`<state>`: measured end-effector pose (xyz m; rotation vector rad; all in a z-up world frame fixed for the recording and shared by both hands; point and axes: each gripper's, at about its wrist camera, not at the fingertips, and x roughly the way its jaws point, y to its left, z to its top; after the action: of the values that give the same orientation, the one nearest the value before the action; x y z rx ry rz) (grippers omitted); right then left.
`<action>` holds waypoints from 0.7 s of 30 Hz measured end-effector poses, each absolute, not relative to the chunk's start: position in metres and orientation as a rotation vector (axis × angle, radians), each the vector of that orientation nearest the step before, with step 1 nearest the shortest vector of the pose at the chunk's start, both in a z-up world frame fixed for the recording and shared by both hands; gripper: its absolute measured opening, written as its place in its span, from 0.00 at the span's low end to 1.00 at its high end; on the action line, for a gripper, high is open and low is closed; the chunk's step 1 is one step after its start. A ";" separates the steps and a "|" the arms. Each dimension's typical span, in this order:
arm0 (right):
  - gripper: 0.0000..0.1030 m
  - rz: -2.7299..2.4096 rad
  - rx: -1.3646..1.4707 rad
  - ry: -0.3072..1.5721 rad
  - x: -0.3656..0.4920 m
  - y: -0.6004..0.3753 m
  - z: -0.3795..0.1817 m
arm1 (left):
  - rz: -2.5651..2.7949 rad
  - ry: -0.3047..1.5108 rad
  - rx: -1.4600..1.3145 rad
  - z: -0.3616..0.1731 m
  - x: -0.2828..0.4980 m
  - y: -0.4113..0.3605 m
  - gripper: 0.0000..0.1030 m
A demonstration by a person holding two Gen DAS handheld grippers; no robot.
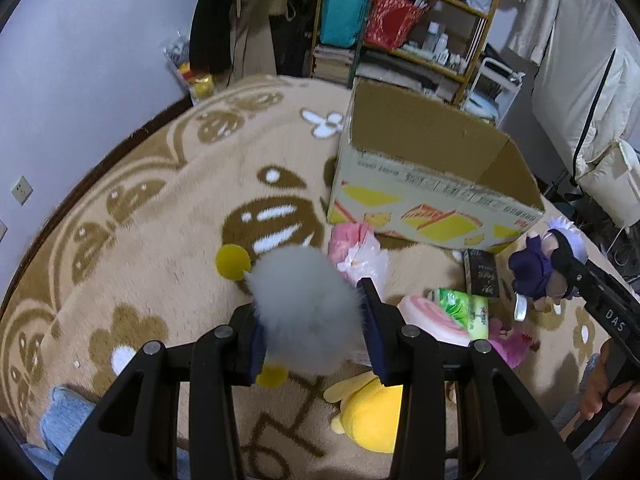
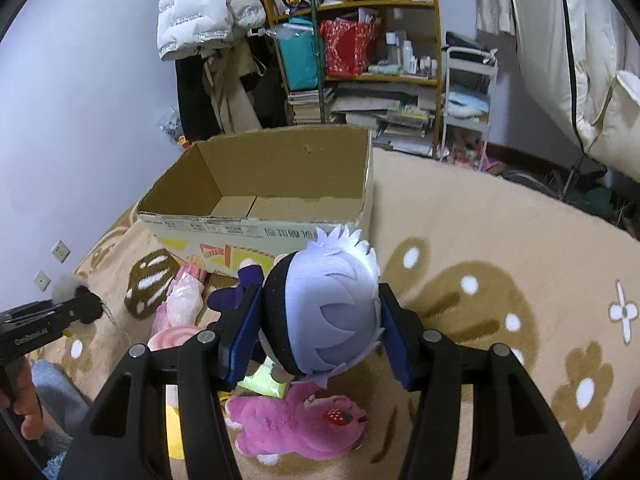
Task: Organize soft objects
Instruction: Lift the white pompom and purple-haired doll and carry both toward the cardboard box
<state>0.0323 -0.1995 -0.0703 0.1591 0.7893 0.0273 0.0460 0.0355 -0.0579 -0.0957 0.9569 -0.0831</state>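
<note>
While both toys are held clear of the rug [image 1: 132, 240], the grey fluffy plush [image 1: 304, 308] is pinched in the nearly closed left gripper [image 1: 312, 320]. The doll's head [image 2: 332, 308] is clamped by the right gripper [image 2: 320, 328]. Being light and compressible, each is best gripped across its bulk, short of the empty cardboard box [image 2: 280, 184].

A lived-in home bedroom: patterned carpet [image 1: 152, 216], cluttered shelf [image 2: 360, 40], hanging coats [image 2: 208, 12].

A beige carpet [image 2: 500, 216] with brown flower and bee patterns fills the lower frame. A pale lilac wall [image 2: 80, 112] with sockets takes the left. At top centre stands a cluttered wooden shelf [image 2: 360, 76], coats [image 2: 208, 12] hanging beside it, white drapes [image 2: 568, 40] right.
</note>
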 end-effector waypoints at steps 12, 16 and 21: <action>0.57 -0.018 0.124 0.698 0.023 -0.198 -0.054 | -0.100 0.759 -0.041 -0.022 0.027 0.027 0.38; 0.57 -0.050 0.096 0.626 0.019 -0.197 -0.041 | -0.113 0.652 -0.031 -0.002 0.022 0.019 0.38; 0.57 -0.075 0.064 0.550 0.019 -0.193 -0.027 | -0.125 0.587 -0.003 0.014 0.028 0.008 0.38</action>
<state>0.0187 -0.1928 -0.0267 0.0636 0.5497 -0.0753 0.0283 0.0076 0.0142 -0.0034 0.5868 -0.1245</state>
